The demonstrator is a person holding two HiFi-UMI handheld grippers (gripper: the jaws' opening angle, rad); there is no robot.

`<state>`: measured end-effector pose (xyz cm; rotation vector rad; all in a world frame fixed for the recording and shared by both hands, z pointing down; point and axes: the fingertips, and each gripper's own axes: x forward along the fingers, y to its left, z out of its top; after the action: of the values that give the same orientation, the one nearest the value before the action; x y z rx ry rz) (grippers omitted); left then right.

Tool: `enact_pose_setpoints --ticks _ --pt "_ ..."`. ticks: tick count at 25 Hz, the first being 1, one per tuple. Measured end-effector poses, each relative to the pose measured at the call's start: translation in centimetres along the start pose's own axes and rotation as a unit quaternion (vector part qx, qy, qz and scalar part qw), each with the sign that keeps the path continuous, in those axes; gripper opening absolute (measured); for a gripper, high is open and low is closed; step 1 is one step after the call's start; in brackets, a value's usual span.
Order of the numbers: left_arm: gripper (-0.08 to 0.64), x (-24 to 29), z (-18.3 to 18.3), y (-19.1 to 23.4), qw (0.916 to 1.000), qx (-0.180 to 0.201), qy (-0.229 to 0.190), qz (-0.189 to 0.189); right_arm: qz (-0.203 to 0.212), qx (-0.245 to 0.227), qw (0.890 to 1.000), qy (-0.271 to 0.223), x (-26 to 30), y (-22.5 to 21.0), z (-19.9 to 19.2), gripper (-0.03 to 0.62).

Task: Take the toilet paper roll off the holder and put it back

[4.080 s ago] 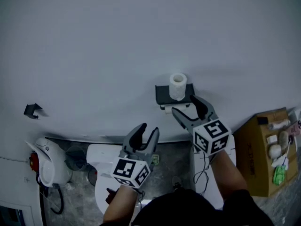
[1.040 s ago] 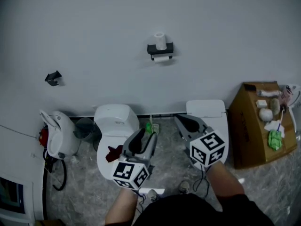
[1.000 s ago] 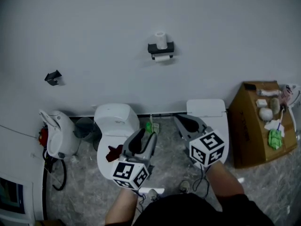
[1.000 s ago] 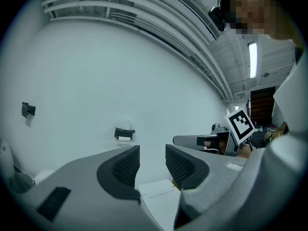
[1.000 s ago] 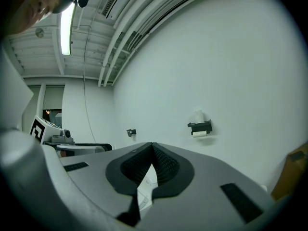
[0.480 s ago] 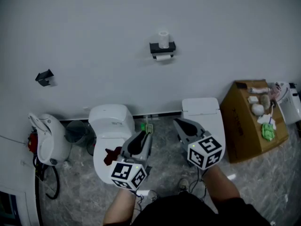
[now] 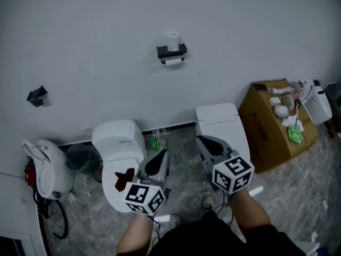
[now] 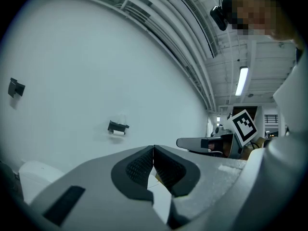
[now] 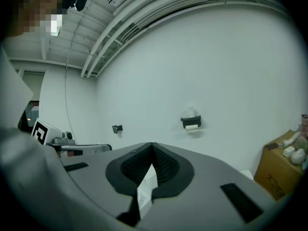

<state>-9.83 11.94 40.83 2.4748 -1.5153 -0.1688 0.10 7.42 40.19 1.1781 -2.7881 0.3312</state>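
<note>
**White wall, toilet paper roll (image 7: 172, 40) on holder (image 7: 171, 51)**

At twelve o'clock, the roll stands on its wall mount. At six, far off, the left gripper (image 7: 158, 161) has just closed on nothing, and the right gripper (image 7: 208, 144) is clamped empty. Task looks complete; nothing remains.

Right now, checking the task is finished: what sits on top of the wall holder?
A white toilet paper roll stands upright on the black holder. The holder's top under it is covered.

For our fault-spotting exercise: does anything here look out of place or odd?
The white toilet paper roll stands on end atop the black wall holder, while other white paper hangs beneath it. A dark red object lies on the left white toilet.
</note>
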Motion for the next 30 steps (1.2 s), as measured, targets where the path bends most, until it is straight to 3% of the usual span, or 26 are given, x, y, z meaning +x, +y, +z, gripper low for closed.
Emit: enact_pose_setpoints --ticks 10,30 --pt "0.005 0.8 -0.9 -2.3 0.9994 -0.001 0.012 -0.033 -0.026 0.003 1.0 -0.001 -2.8 -0.9 -0.7 -0.003" --pt "0.005 1.4 -0.7 -4.2 0.9993 0.004 0.011 -0.036 -0.021 -0.007 1.0 0.008 -4.6 -1.4 -1.0 -0.003"
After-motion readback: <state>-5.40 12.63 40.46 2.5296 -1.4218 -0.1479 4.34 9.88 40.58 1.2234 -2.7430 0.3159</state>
